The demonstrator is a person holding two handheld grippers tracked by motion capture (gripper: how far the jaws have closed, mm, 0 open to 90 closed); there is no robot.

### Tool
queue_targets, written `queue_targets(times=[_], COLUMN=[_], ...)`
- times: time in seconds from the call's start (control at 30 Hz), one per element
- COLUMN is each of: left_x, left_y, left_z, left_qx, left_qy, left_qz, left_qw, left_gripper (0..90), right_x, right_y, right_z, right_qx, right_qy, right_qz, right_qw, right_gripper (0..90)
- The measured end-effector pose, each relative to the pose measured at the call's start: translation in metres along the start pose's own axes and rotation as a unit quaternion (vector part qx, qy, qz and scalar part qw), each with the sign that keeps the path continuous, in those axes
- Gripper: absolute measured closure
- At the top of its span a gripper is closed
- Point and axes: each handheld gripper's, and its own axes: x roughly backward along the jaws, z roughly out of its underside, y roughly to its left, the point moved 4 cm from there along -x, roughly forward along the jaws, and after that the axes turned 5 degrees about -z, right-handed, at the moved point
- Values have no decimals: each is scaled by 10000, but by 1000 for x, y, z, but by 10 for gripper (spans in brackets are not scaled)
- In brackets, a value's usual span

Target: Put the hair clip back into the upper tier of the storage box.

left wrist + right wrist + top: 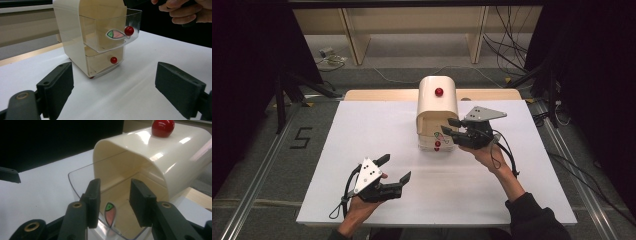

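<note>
A small cream drawer cabinet (438, 102) stands at the back middle of the white table (362, 130), with a red knob (439, 91) on its top. Its clear upper drawer (105, 27) is pulled out and carries a red knob (129, 30) and a green-and-pink sticker (115, 34). The lower drawer with its red knob (113, 60) is pushed in. My right gripper (450, 126) hovers at the upper drawer's front; its jaws (114, 195) stand apart over the drawer rim, and the sticker (110, 213) shows between them with nothing pressed. My left gripper (395, 167) rests open near the table's front, pointing at the cabinet (68, 32).
A wooden strip (377, 94) runs along the table's far edge. Beyond it are wooden shelf legs (354, 42) and loose cables (507, 55) on the floor. A "5" (301, 137) is marked on the floor at the left.
</note>
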Motion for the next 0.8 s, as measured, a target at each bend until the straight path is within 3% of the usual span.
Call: queue_targets(times=[0.37, 0.8], left_x=[0, 0], left_y=[0, -1], left_z=[0, 0], left_qx=[-4, 3], left_qy=[3, 5], left_qz=[-4, -1], left_qw=[10000, 10000], left_gripper=[147, 147], right_x=[2, 13], right_y=[3, 9], right_z=[-2, -5], right_qx=[-56, -123], right_qy=[-7, -89], right_qz=[-44, -174], right_qw=[10000, 9997], right_gripper=[453, 386])
